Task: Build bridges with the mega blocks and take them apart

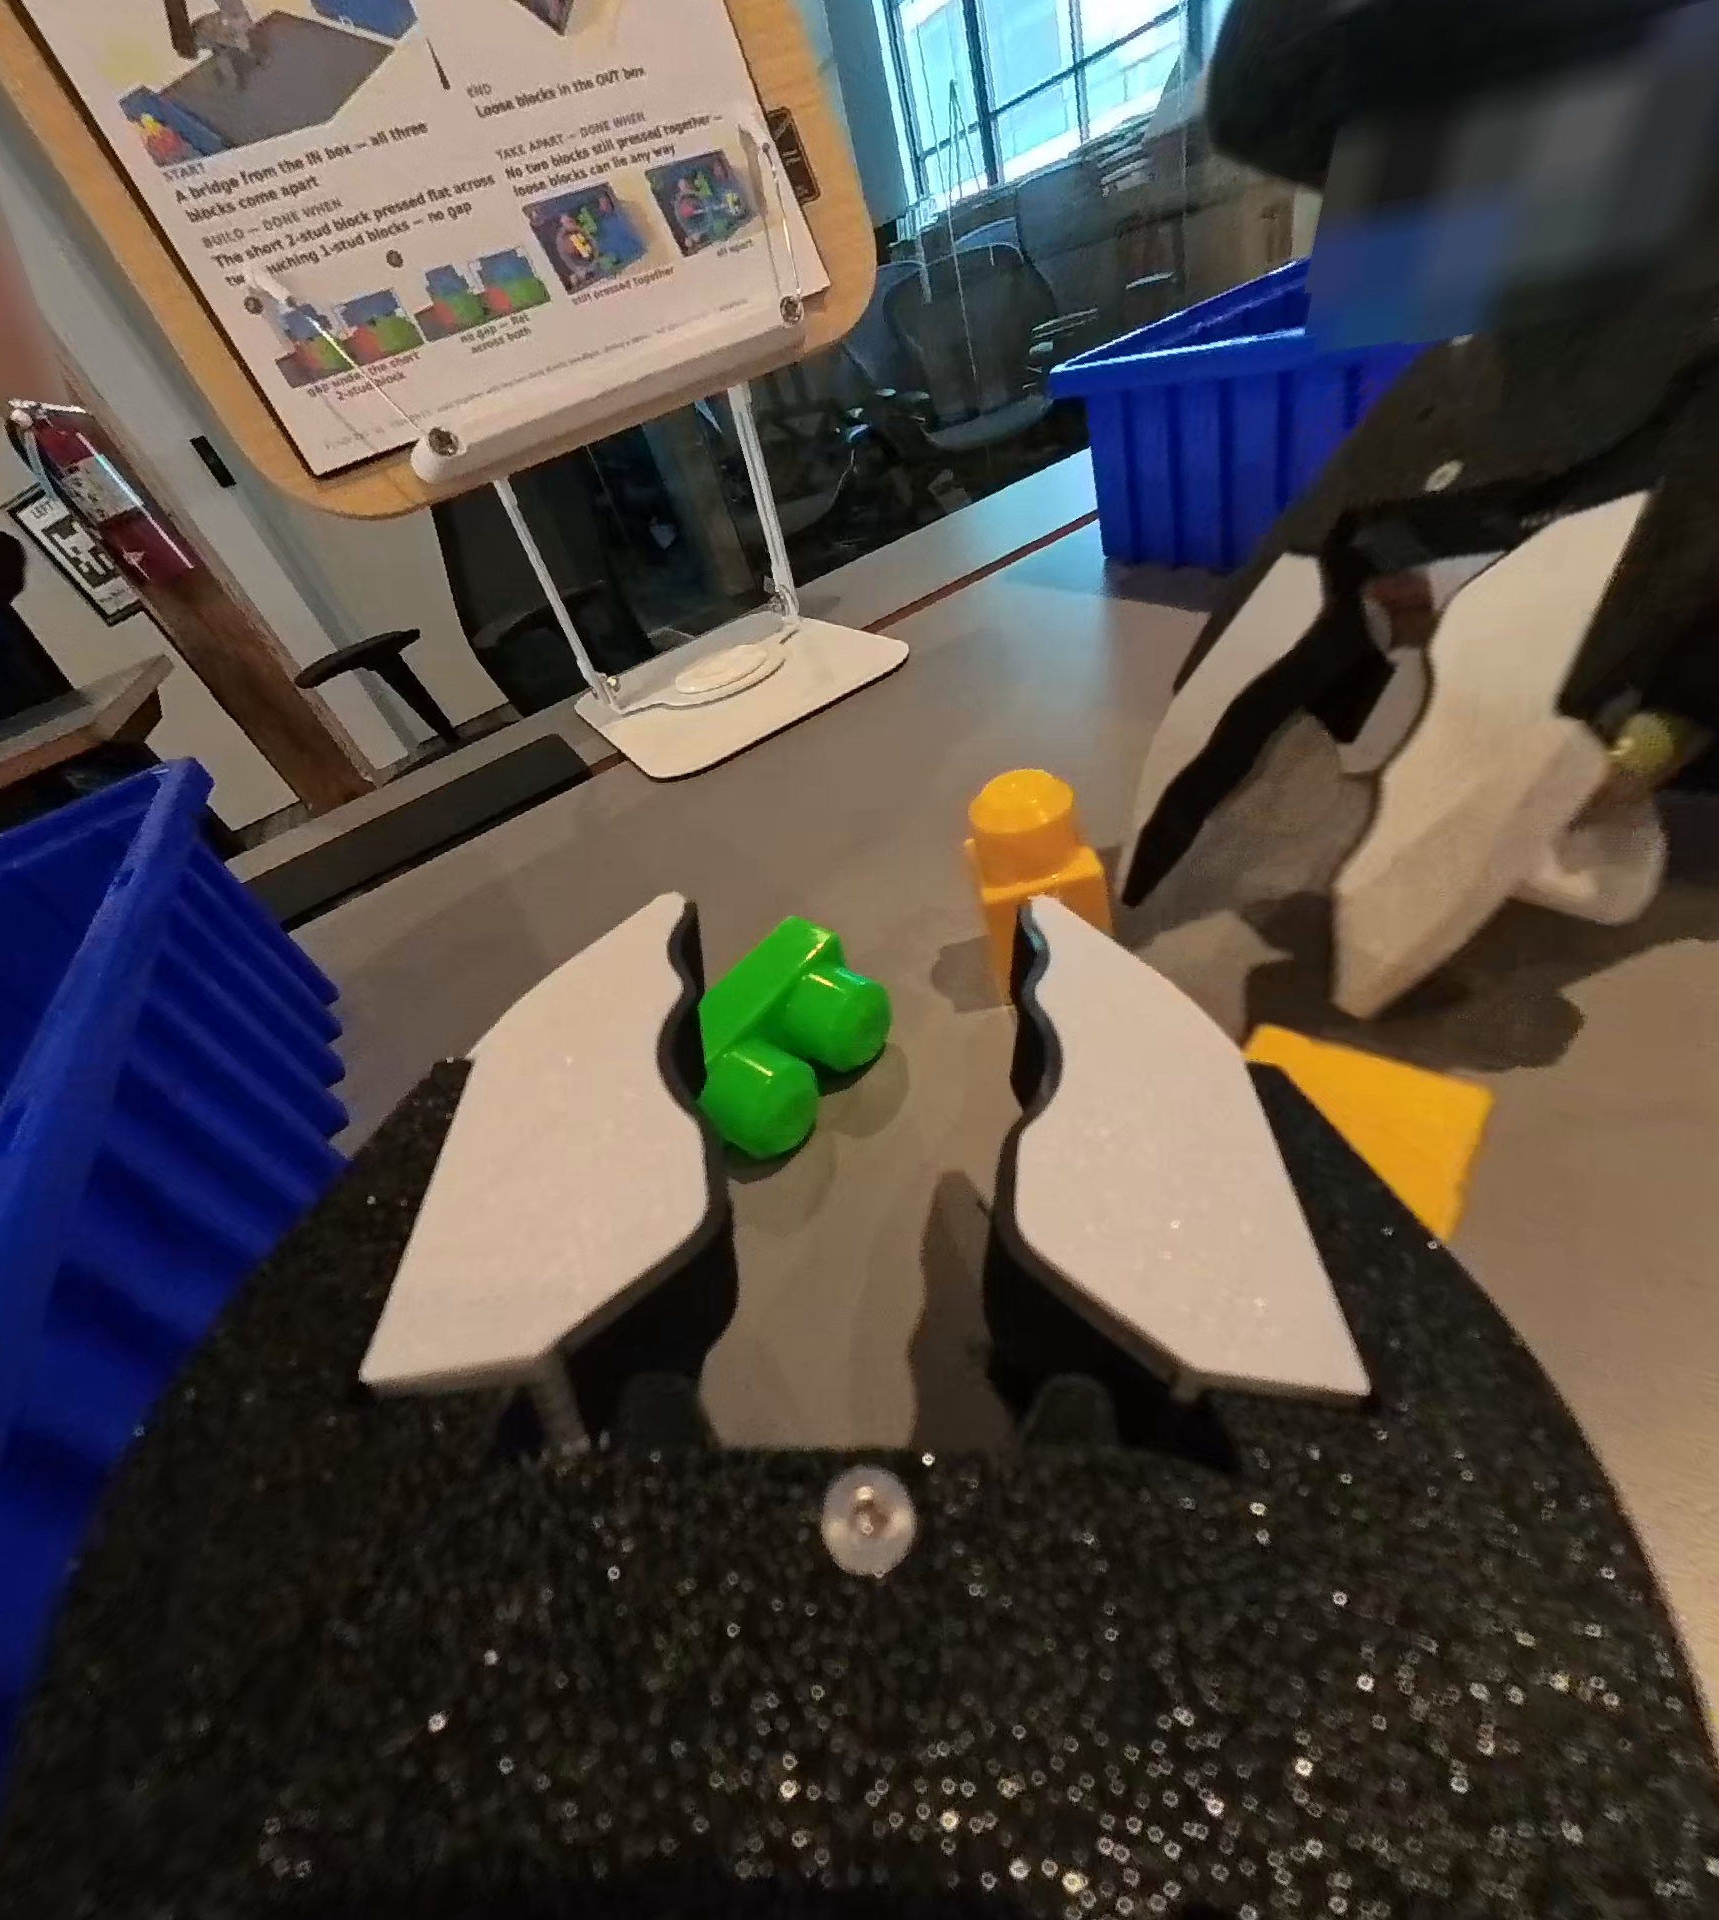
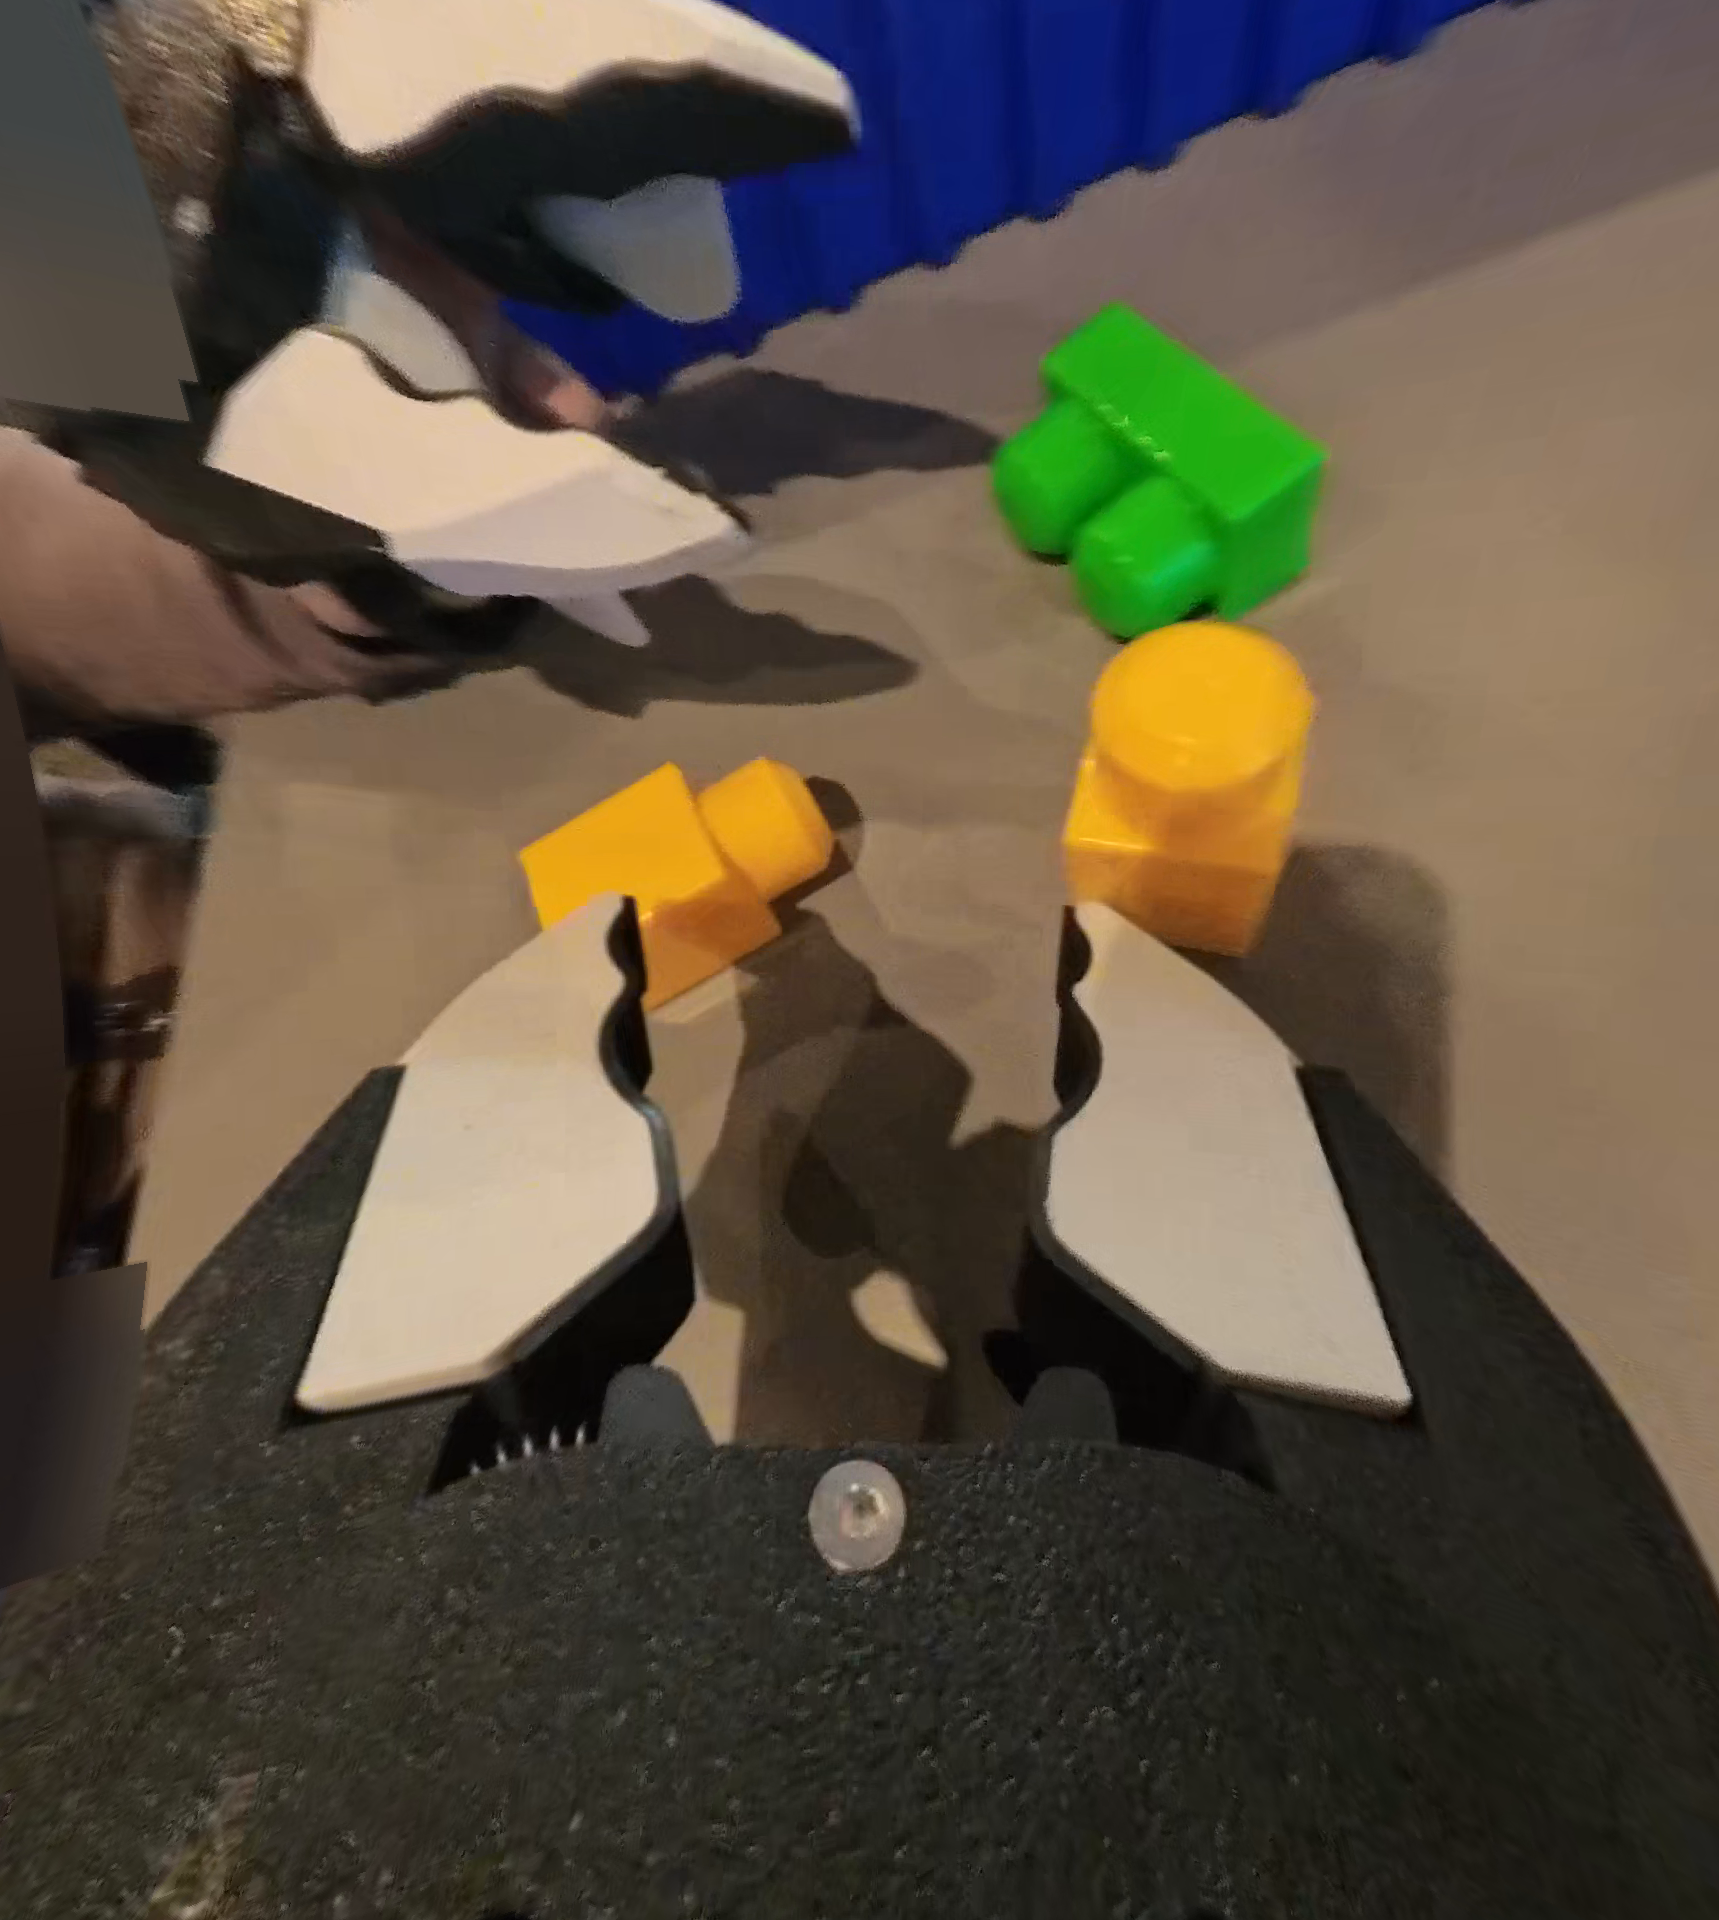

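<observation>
Left gripper (image 1: 855, 935) we see spread wide, nothing held, low over the grey table (image 1: 938, 644) with the green two-stud block (image 1: 787, 1034) lying on its side between the fingertips. Right gripper (image 2: 850, 925) also gapes, holding nothing. One yellow block (image 2: 1182, 790) stands upright, the other yellow block (image 2: 678, 873) lies tipped near its left finger, all three apart; blue bins (image 1: 55, 1091) flank the table.

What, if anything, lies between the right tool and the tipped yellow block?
Nothing visible. The right tool is open, and the tipped yellow block lies on bare table just past its left fingertip. The upright yellow block stands off to the right.
</observation>
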### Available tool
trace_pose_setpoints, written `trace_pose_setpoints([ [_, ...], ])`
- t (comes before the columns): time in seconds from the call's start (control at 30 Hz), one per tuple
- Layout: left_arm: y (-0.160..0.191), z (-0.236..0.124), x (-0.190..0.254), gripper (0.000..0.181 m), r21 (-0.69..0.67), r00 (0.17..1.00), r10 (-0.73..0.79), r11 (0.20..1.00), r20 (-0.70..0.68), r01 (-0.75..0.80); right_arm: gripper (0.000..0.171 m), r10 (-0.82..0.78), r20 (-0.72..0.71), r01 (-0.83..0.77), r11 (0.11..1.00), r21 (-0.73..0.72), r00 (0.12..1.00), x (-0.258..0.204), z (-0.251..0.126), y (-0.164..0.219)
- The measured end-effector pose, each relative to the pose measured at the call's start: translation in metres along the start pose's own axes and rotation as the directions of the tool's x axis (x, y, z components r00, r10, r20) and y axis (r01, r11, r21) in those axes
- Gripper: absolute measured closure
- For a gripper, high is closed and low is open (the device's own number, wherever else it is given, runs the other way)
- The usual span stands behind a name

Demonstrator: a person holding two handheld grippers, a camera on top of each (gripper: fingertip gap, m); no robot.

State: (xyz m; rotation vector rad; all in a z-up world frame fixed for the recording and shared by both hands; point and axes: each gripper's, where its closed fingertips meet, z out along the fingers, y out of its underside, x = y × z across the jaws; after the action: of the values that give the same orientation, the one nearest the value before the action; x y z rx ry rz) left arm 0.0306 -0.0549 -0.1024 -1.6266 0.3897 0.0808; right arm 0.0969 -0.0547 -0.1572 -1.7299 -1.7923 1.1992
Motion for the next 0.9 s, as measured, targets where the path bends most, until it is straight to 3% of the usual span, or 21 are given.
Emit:
trace_pose_setpoints([
  [0.2, 0.0, 0.0, -0.002, 0.125, 0.0, 1.0, -0.005, 1.0, 0.005, 0.005, 0.087, -0.015, 0.182, 0.008, 0.999, 0.038, 0.983, -0.029, 0.012, -0.004],
  [0.37, 0.0, -0.001, -0.003, 0.126, 0.003, 1.0, -0.022, 1.0, 0.005, 0.022, 0.082, -0.225, 0.073, 0.231, 0.968, -0.097, 0.972, -0.03, 0.032, 0.011],
  [0.43, 0.0, -0.001, -0.004, 0.126, 0.003, 1.0, -0.024, 1.0, 0.004, 0.024, 0.107, -0.284, 0.06, 0.29, 0.945, -0.15, 0.957, -0.033, 0.036, 0.014],
  [0.6, -0.001, -0.002, -0.003, 0.126, 0.009, 0.999, -0.046, 0.999, -0.006, 0.046, 0.108, -0.453, -0.054, 0.443, 0.887, -0.133, 0.89, -0.03, 0.031, 0.001],
  [0.73, -0.012, -0.005, 0.001, 0.119, 0.068, 0.98, -0.172, 0.981, -0.098, 0.179, 0.108, -0.58, -0.267, 0.596, 0.803, -0.026, 0.77, -0.025, 0.009, -0.033],
  [0.9, -0.032, -0.015, 0.017, 0.111, 0.143, 0.912, -0.279, 0.932, -0.301, 0.332, 0.109, -0.713, -0.538, 0.837, 0.546, -0.025, 0.449, -0.029, -0.02, -0.068],
])
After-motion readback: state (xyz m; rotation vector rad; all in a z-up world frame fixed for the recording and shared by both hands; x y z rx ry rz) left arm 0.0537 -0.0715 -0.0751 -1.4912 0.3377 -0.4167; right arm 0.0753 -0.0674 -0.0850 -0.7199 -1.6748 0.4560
